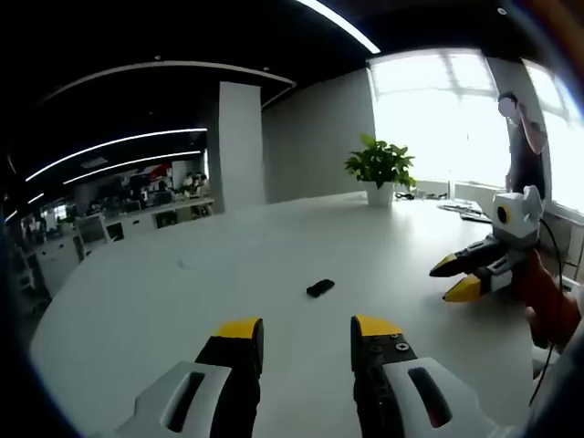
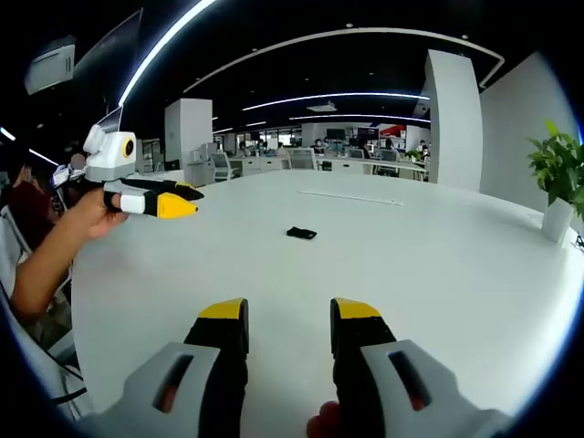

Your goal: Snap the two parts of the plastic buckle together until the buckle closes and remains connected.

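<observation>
A small black plastic buckle (image 1: 320,287) lies flat on the white table (image 1: 182,301), ahead of my left gripper (image 1: 298,330), which is open with nothing between its yellow-tipped jaws. My right gripper (image 1: 459,276) comes in from the right, held above the table, its jaws apart. In the right gripper view the same buckle (image 2: 301,233) rests mid-table, well beyond my open right gripper (image 2: 290,315). My left gripper (image 2: 179,200) hovers at the left in a person's hand (image 2: 87,214). I cannot tell whether the buckle is one piece or two.
A potted green plant (image 1: 380,170) stands at the table's far side near bright windows. A person (image 1: 525,137) stands by the window. Papers (image 1: 461,208) lie near the far right edge. Office desks and chairs (image 2: 274,164) fill the background.
</observation>
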`<move>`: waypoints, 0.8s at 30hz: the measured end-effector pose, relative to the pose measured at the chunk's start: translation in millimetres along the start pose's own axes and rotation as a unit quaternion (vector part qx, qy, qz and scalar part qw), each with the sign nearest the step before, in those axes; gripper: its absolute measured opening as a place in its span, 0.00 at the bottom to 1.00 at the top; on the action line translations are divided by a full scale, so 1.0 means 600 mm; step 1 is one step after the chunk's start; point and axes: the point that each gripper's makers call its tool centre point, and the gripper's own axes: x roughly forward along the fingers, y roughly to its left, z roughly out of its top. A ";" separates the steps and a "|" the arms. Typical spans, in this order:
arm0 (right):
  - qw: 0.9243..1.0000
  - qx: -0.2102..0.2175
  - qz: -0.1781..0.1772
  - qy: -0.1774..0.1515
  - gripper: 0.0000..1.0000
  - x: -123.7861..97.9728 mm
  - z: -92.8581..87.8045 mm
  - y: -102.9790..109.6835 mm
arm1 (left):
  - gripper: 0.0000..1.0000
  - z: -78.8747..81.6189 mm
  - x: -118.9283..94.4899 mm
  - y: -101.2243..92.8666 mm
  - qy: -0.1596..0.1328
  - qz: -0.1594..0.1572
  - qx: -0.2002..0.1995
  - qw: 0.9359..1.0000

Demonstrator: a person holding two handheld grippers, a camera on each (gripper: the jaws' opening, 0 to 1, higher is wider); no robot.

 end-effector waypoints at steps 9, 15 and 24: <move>1.000 0.000 -0.002 0.001 0.36 -0.001 -0.001 0.001 | 0.41 -0.024 -0.024 -0.009 -0.007 0.031 -0.023 0.999; 1.000 0.003 -0.006 -0.007 0.37 -0.004 0.006 -0.001 | 0.41 -0.029 -0.038 0.001 -0.026 0.070 -0.051 0.996; 1.000 0.005 -0.009 -0.019 0.39 -0.005 0.023 -0.008 | 0.41 -0.024 -0.052 0.015 -0.037 0.097 -0.069 0.992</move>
